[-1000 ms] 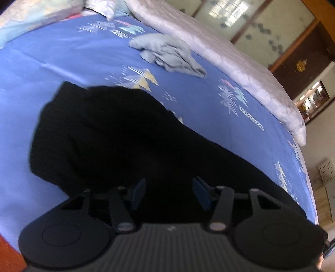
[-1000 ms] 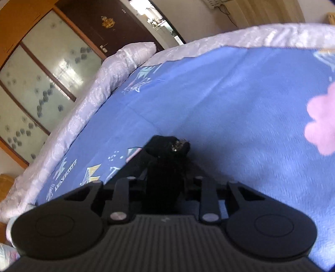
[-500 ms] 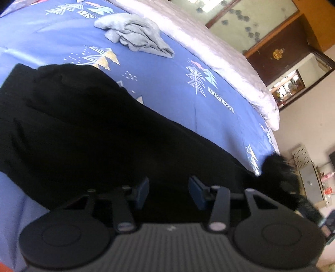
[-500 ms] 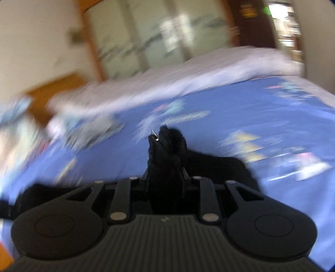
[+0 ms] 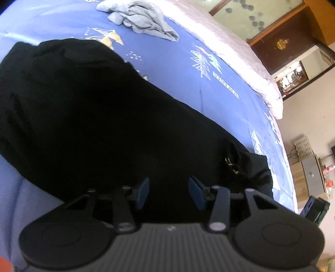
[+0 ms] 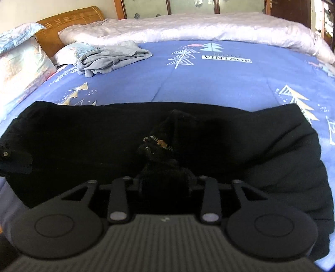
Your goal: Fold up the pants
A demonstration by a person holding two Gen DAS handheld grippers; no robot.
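Observation:
Black pants [image 5: 100,117] lie stretched across the blue bed sheet [image 5: 184,69]. My left gripper [image 5: 168,193] is open and empty just above the cloth near its near edge. My right gripper [image 6: 164,185] is shut on a bunched end of the pants [image 6: 165,146], held over the middle of the pants [image 6: 83,134], with a small label showing on the bunch. That bunch shows at the right in the left wrist view [image 5: 232,161]. The right end of the pants [image 6: 293,159] is doubled into a thick fold.
A crumpled grey garment [image 6: 111,58] lies at the back of the bed, also in the left wrist view [image 5: 142,18]. A pale quilt [image 6: 188,27] runs along the far side. Pillows [image 6: 18,62] and a wooden headboard [image 6: 69,23] are at the left. A wardrobe [image 5: 278,44] stands beyond.
My right gripper has swung around with the pants end and carried it over the middle of the pants. My left gripper has shifted along the pants and stays open.

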